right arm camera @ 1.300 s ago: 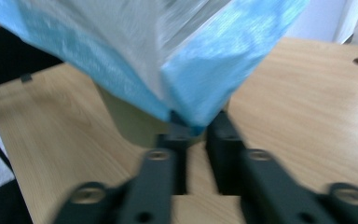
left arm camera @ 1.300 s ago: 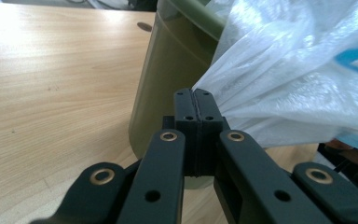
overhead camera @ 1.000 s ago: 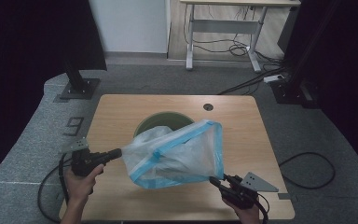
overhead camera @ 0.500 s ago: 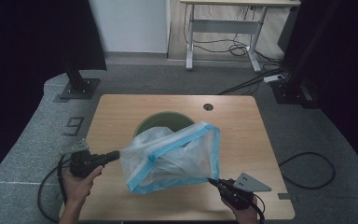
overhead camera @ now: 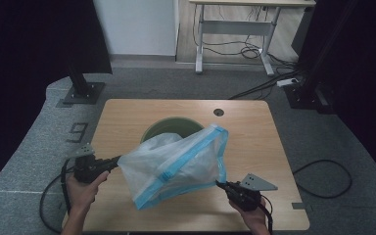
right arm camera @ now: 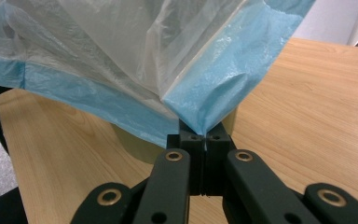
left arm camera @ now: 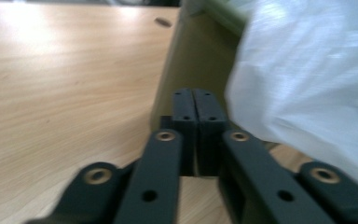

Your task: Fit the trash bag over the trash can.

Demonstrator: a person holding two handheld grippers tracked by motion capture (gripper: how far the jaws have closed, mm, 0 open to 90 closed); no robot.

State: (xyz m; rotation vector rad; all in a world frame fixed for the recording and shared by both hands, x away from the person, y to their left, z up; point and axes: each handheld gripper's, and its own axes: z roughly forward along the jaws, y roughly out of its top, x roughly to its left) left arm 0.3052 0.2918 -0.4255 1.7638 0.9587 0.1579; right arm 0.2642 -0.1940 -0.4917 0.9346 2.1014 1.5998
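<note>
Wooden table point(overhead camera: 127, 117), high view: clear blue-edged bag point(overhead camera: 181, 164) stretched over green bin point(overhead camera: 169, 126) between left gripper point(overhead camera: 113, 162) and right gripper point(overhead camera: 221, 184) for lining; left gripper view: jaws closed beside the film; right gripper view: jaws pinching its blue hem.

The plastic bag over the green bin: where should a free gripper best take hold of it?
Probably the blue hem of the plastic bag: a flat doubled band, stiffer than the film. Come from the table's near edge, as the right gripper does at its corner.
</note>
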